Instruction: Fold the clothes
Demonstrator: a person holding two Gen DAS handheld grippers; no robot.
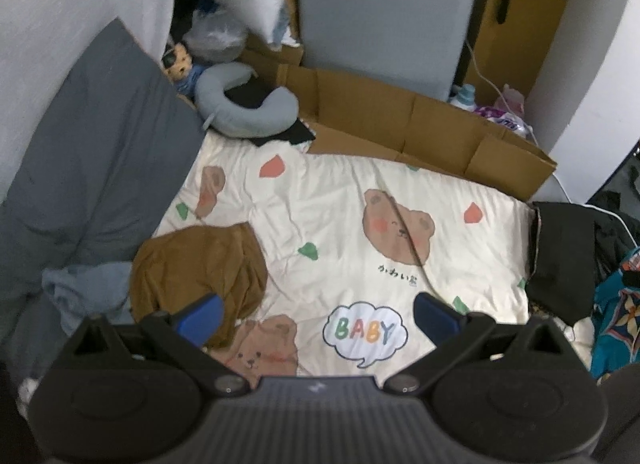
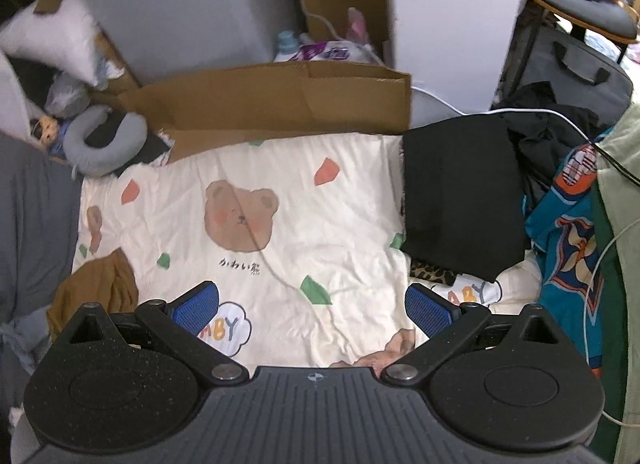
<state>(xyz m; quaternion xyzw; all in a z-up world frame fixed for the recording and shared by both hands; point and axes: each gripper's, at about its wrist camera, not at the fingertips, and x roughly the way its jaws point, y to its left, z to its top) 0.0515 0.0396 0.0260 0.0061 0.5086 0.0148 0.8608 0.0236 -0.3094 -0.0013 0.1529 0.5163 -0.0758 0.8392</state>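
Note:
A cream bear-print blanket [image 1: 320,219] [image 2: 256,272] covers the bed. A folded brown garment [image 1: 196,264] [image 2: 96,292] lies on its left side, with a crumpled blue-grey garment [image 1: 84,296] beside it. A folded black garment [image 2: 460,191] [image 1: 560,260] rests on the right side, and teal patterned cloth [image 2: 568,244] [image 1: 616,320] is piled further right. My left gripper [image 1: 316,316] hovers open above the blanket, its left pad over the brown garment's edge. My right gripper [image 2: 312,308] is open too, empty, just left of the black garment.
A cardboard box [image 1: 400,123] [image 2: 272,99] borders the far edge of the bed. A grey neck pillow [image 1: 244,99] [image 2: 104,139] and a doll [image 1: 182,63] sit at the far left. A grey pillow [image 1: 96,151] lies left. White cables [image 2: 520,111] cross the right-hand clothes pile.

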